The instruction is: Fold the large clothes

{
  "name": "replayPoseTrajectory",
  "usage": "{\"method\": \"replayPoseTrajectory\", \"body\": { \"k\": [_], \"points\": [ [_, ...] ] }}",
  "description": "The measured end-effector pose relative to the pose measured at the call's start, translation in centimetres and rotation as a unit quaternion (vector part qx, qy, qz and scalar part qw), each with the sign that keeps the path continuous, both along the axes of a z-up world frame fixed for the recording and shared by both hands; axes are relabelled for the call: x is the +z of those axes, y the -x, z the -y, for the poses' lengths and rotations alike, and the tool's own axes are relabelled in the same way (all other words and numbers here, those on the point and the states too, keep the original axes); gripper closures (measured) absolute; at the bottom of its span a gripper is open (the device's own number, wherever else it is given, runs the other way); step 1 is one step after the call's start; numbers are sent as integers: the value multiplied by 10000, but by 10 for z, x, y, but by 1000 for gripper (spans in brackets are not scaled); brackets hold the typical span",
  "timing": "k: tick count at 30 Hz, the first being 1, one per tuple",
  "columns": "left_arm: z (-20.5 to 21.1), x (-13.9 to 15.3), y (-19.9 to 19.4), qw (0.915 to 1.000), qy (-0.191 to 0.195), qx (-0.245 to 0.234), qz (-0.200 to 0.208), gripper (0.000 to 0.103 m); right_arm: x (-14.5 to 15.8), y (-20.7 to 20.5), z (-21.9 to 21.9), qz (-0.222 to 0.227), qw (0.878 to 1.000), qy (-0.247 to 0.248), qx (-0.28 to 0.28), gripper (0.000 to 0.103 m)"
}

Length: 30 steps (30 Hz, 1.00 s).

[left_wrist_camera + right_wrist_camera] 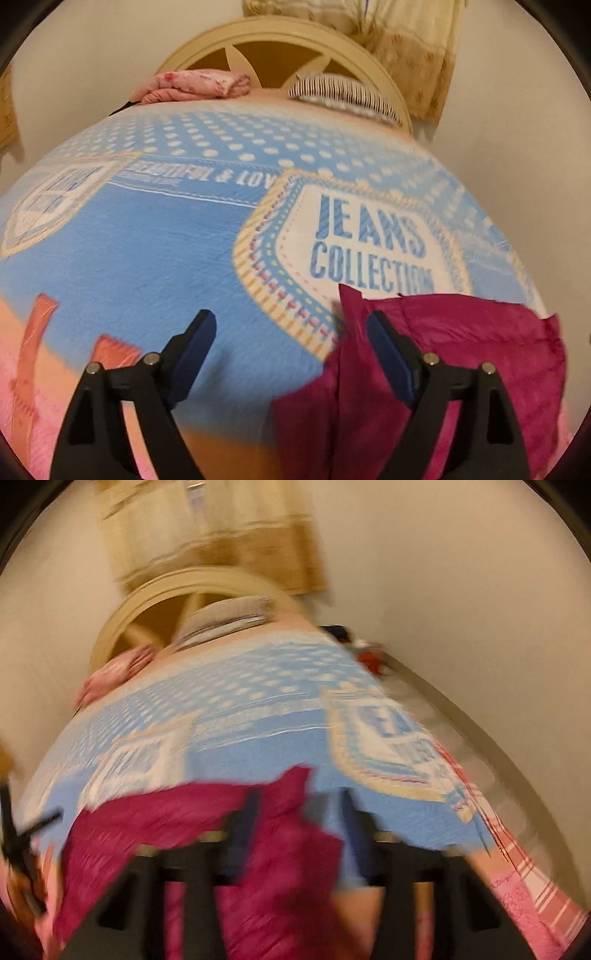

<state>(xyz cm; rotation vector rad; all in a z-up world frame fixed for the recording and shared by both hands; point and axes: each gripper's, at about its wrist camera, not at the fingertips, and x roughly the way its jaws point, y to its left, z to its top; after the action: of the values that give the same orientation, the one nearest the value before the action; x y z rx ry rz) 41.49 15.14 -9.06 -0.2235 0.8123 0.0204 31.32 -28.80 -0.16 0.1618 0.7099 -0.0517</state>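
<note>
A magenta garment [461, 354] lies crumpled on the blue "JEANS COLLECTION" blanket [155, 258] near the bed's front edge. In the left wrist view my left gripper [291, 332] stands open and wide. Its right finger [388, 350] is over the garment's left part, and its left finger hangs over bare blanket. The right wrist view is blurred. There my right gripper [301, 808] is open, with a raised fold of the magenta garment [291, 849] between its fingers. Blue blanket [258, 753] shows between that fold and the right finger.
A cream arched headboard [280, 40] stands at the far end, with a folded pink cloth [195, 83] and a striped pillow [343, 92] before it. A yellow curtain [406, 44] hangs behind. The wall runs close along the bed's right side [461, 709], with small dark and red items [365, 653] there.
</note>
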Motion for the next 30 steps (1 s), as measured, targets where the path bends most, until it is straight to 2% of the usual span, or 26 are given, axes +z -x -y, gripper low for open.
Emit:
{"method": "replayPoseTrajectory", "body": {
  "k": [1, 2, 4, 6, 9, 12, 15, 16, 19, 21, 24, 25, 30],
  "points": [
    [-1, 3, 10, 10000, 36, -42, 0, 16, 1, 5, -21, -67, 9997, 74, 222, 86],
    [1, 5, 21, 9999, 62, -85, 21, 16, 0, 10, -41, -91, 9990, 110, 422, 89],
    [8, 7, 52, 9998, -10, -143, 103, 16, -7, 18, -93, -133, 9958, 216, 878, 90],
    [17, 7, 87, 9997, -147, -67, 208, 16, -14, 22, -131, -61, 9933, 351, 1098, 90],
    [20, 3, 118, 9993, -188, 135, 289, 9, -36, 15, -170, -104, 9935, 315, 1086, 90],
    [17, -8, 145, 9986, -31, 441, 297, 9, -68, -1, -185, -354, 9945, 398, 897, 90],
    [17, -19, 161, 9979, 237, 538, 266, 9, -112, -17, -186, -904, 9895, 401, 1058, 91],
    [18, -24, 169, 9972, 357, 604, 269, 9, -119, -15, -191, -837, 9885, 604, 1107, 91],
    [21, -34, 183, 9947, 807, 597, 220, 9, -123, -8, -199, -691, 9874, 896, 1109, 91],
    [25, -40, 192, 9902, 1282, 530, 169, 9, -123, -8, -195, -678, 9885, 743, 1125, 91],
    [35, -44, 195, 9831, 1748, 495, 238, 7, -122, -5, -186, -628, 9905, 427, 1143, 91],
    [38, -47, 188, 9813, 1849, 467, 281, 4, -122, -4, -184, -614, 9908, 367, 1145, 91],
    [49, -63, 141, 9720, 2281, 541, 174, 4, -125, -6, -182, -601, 9911, 268, 1158, 91]
  ]
}}
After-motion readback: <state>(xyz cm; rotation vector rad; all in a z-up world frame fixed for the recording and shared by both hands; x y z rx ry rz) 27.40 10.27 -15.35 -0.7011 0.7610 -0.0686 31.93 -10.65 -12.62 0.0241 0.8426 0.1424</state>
